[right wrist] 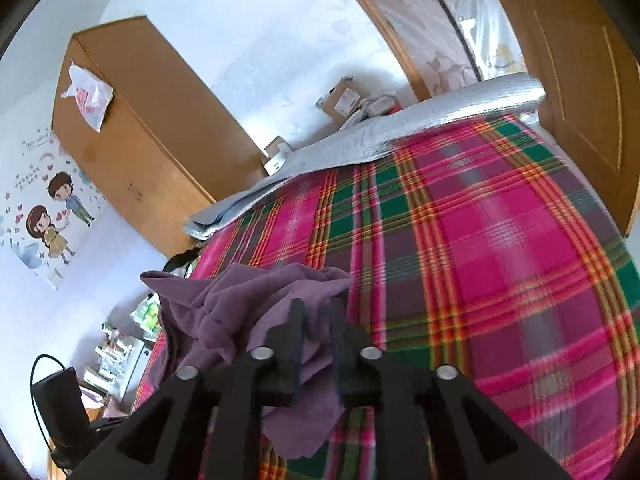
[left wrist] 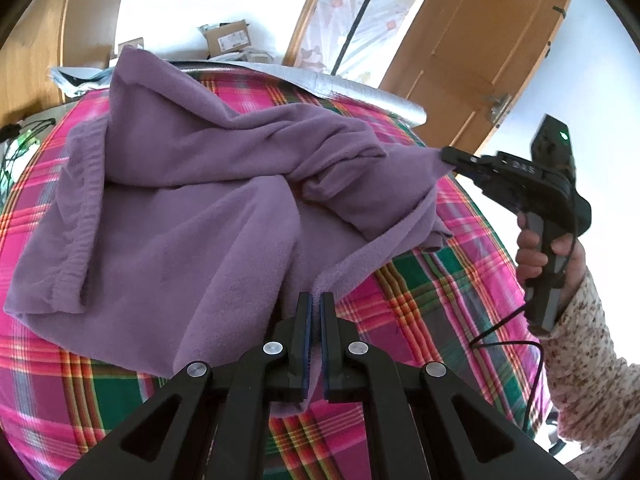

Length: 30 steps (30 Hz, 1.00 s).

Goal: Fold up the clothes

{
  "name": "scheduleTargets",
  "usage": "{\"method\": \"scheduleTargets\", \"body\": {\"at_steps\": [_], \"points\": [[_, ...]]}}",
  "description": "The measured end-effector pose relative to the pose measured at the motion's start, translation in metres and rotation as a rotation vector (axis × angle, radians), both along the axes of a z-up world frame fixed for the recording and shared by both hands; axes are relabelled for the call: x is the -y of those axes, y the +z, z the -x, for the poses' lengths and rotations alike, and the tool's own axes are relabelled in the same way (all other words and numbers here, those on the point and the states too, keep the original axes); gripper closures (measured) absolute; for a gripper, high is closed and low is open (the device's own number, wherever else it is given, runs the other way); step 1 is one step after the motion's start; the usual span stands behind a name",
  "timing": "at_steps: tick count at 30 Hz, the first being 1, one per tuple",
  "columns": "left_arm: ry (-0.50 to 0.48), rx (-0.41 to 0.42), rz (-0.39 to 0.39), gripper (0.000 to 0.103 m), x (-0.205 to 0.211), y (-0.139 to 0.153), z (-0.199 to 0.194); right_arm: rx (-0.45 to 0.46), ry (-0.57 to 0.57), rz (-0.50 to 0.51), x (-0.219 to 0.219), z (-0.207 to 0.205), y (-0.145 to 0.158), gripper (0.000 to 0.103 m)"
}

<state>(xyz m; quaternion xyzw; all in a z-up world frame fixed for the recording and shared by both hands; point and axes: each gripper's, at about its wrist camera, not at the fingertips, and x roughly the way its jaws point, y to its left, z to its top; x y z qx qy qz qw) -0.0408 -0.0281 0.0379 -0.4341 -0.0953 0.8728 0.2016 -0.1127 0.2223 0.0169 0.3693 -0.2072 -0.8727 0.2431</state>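
Note:
A purple fleece garment [left wrist: 192,208] lies crumpled on the plaid bedspread [left wrist: 432,300]. My left gripper [left wrist: 316,300] is shut on the garment's near edge, and cloth runs down between its pads. In the left wrist view, my right gripper [left wrist: 445,156] is held by a hand [left wrist: 532,252] at the right, and a corner of the garment rises to its tip. In the right wrist view, the right gripper [right wrist: 318,310] has its jaws a little apart. That purple corner [right wrist: 256,300] lies between them and hangs below, and the view is blurred.
The bed fills both views, with a silver mat [right wrist: 400,132] along its far edge. A wooden wardrobe [right wrist: 132,136], cardboard boxes [left wrist: 228,38] and a wooden door [left wrist: 488,40] stand beyond. A black cable [left wrist: 532,380] hangs from the right gripper. A cluttered side table [right wrist: 116,356] stands left of the bed.

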Motion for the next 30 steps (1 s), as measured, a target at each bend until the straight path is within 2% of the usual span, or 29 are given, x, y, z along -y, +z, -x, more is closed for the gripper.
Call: {"method": "scheduleTargets", "body": {"at_steps": [4, 8, 15, 17, 18, 25, 30], "points": [[0.007, 0.012, -0.029, 0.099, 0.003, -0.001, 0.001, 0.014, -0.009, -0.003, -0.010, -0.022, -0.004, 0.084], [0.007, 0.006, -0.038, 0.099, 0.002, 0.002, -0.001, 0.069, 0.053, -0.034, 0.002, -0.041, -0.019, 0.084], [0.013, 0.011, -0.051, 0.099, 0.002, 0.003, -0.002, 0.123, 0.099, 0.008, 0.018, -0.044, -0.035, 0.084], [0.012, 0.009, -0.052, 0.099, 0.002, 0.004, -0.002, 0.120, 0.101, 0.000, 0.020, -0.044, -0.034, 0.093], [0.012, 0.009, -0.053, 0.099, 0.002, 0.004, -0.002, 0.116, 0.104, -0.004, 0.021, -0.044, -0.033, 0.101], [0.006, 0.003, -0.055, 0.099, 0.000, 0.005, -0.002, 0.080, 0.103, -0.007, 0.020, -0.049, -0.026, 0.103], [0.008, 0.006, -0.057, 0.099, 0.001, 0.004, -0.002, 0.102, 0.076, 0.000, 0.013, -0.049, -0.028, 0.101]]}}
